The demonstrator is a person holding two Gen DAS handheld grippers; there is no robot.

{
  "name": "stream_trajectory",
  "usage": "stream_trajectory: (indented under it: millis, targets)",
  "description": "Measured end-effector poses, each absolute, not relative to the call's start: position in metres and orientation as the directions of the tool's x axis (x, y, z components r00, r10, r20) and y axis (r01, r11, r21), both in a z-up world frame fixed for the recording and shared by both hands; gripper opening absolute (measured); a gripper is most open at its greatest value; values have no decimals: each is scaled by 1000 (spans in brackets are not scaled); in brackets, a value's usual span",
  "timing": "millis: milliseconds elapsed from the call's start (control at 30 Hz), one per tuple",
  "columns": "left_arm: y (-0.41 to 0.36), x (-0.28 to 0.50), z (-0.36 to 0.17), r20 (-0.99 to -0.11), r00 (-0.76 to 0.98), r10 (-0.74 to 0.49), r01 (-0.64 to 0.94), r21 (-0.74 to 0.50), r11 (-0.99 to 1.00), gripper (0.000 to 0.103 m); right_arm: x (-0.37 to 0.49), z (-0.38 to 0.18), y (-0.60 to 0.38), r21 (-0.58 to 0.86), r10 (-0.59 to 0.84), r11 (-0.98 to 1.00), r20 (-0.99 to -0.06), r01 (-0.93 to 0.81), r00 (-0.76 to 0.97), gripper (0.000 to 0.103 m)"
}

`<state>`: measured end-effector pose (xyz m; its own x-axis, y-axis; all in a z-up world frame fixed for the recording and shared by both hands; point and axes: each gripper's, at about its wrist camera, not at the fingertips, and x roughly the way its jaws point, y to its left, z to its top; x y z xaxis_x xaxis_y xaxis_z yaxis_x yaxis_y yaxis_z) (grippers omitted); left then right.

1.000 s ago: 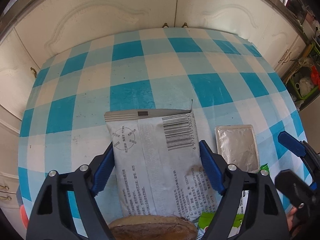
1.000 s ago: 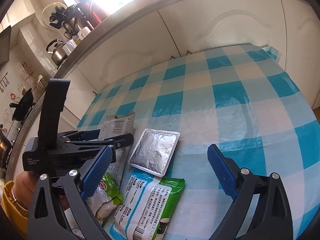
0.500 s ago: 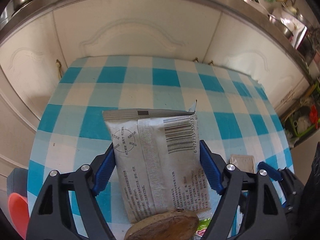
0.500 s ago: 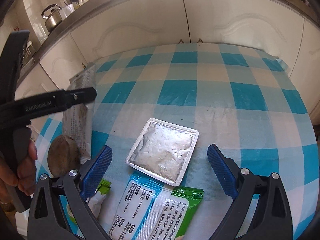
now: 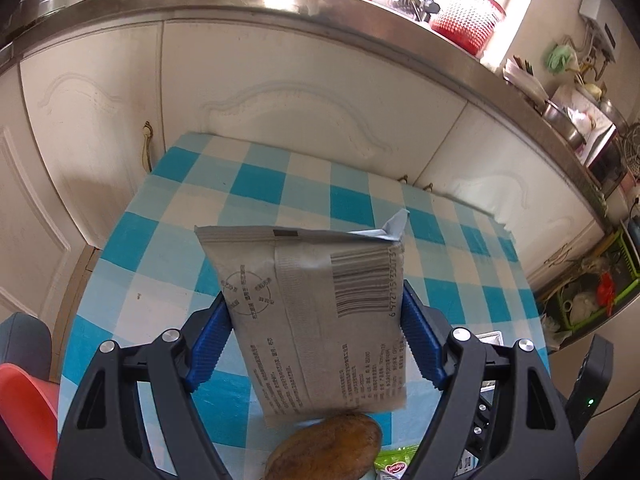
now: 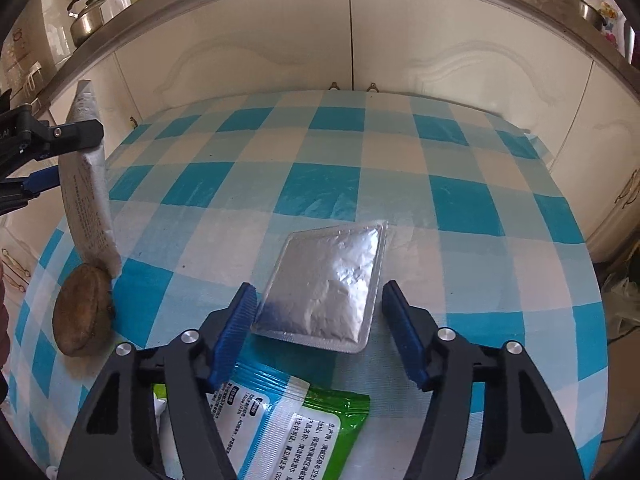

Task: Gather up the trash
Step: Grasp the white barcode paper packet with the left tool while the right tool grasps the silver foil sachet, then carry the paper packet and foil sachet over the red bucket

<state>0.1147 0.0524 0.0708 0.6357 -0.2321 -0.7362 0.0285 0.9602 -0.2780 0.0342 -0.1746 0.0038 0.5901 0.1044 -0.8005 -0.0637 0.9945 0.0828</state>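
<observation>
Silver foil pouch (image 6: pixel 326 284) now lies between my right gripper (image 6: pixel 316 330) jaws, which have just been closing but don't yet pinch it. My left gripper (image 5: pixel 316 336) has lifted the grey wrapper (image 5: pixel 316 320), clamped between its jaws, off the checked tablecloth (image 6: pixel 320 188).

A grey printed wrapper (image 5: pixel 316 316) with a barcode and one torn, upturned top corner hangs upright above the checked worktop (image 6: pixel 328 196), its lower end just over a round brown cake-like disc (image 6: pixel 82 312) lying on the cloth. To the right of that disc a flat silver foil pouch (image 6: pixel 326 288) lies slightly tilted; nearer than the pouch, partly overlapped by it, lies a green, blue and white printed packet (image 6: pixel 288 428)
</observation>
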Motion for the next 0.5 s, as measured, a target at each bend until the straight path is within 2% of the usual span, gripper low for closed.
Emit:
stream_trajectory:
  millis: [67, 167, 367, 500]
  targets:
    - [56, 114, 75, -726, 646, -236, 28, -287, 958, 79, 34, 5, -178, 88, 104, 995, -797, -57, 595, 46]
    - [58, 112, 79, -722, 648, -242, 28, -294, 955, 79, 35, 7, -187, 108, 113, 993, -794, -44, 598, 34]
    - [64, 104, 83, -712, 655, -253, 19, -319, 948, 78, 37, 7, -211, 234, 198, 972, -775, -19, 600, 17]
    - [72, 93, 88, -702, 663, -260, 16, -334, 942, 78, 39, 4, -231, 367, 297, 930, -747, -2, 595, 14]
